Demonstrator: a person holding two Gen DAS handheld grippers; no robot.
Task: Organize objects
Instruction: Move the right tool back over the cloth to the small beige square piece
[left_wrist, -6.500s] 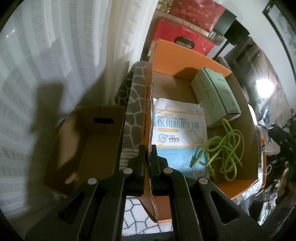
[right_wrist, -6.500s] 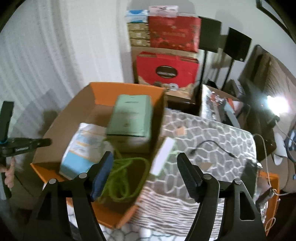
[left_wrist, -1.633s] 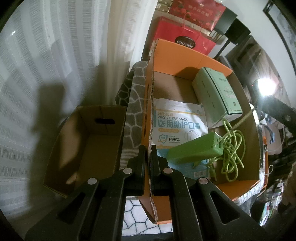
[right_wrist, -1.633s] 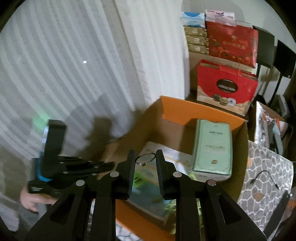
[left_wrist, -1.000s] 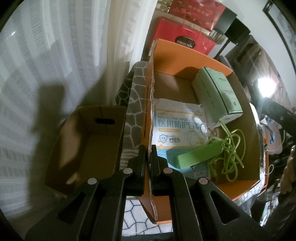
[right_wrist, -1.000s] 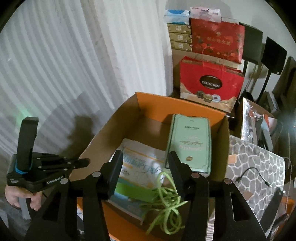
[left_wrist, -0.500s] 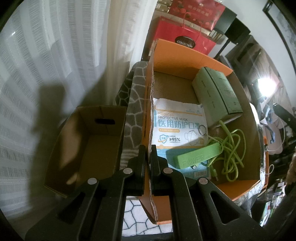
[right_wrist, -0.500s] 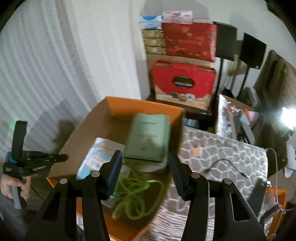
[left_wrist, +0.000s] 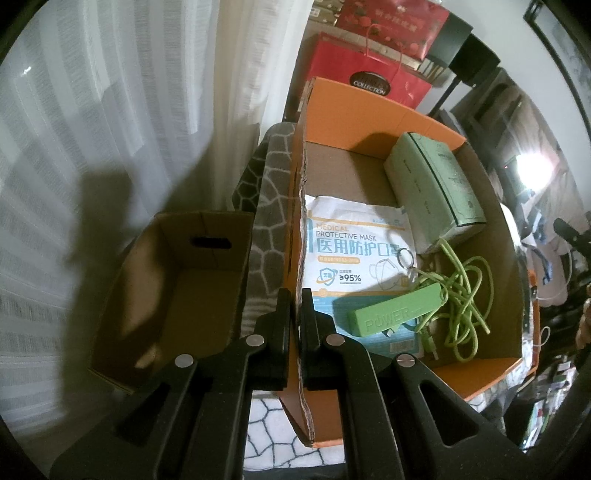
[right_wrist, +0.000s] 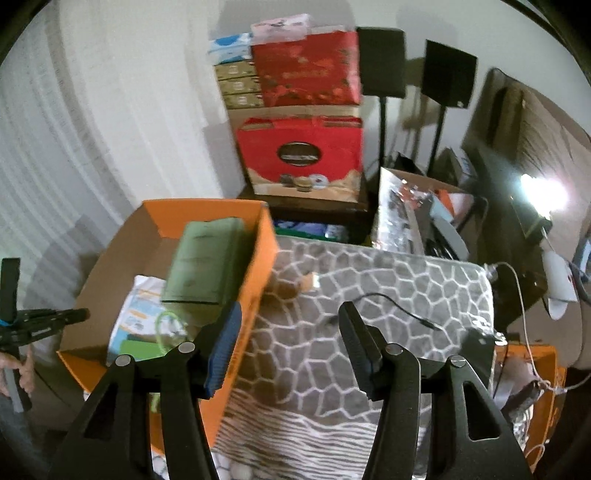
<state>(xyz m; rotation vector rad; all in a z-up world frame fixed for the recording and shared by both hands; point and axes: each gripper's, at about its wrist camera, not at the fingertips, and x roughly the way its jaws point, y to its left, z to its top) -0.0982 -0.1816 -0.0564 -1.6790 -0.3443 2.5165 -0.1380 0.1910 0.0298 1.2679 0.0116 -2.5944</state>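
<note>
Grey patterned cloth (right_wrist: 369, 295) bears orange box (left_wrist: 369, 103) holding green "POWER" bank (left_wrist: 395, 314).

Grey honeycomb-patterned blanket (right_wrist: 388, 295) under orange box (right_wrist: 255, 266), black cable (right_wrist: 399, 308).

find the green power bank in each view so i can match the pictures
Left wrist: the green power bank lies low and right of centre in the orange box, on the mask packet beside the green cable.
Right wrist: only a green corner shows at lower left, inside the box's near wall, left of the blue-padded finger.
Shared landmark: the pale green box at the far end of the orange box.
</note>
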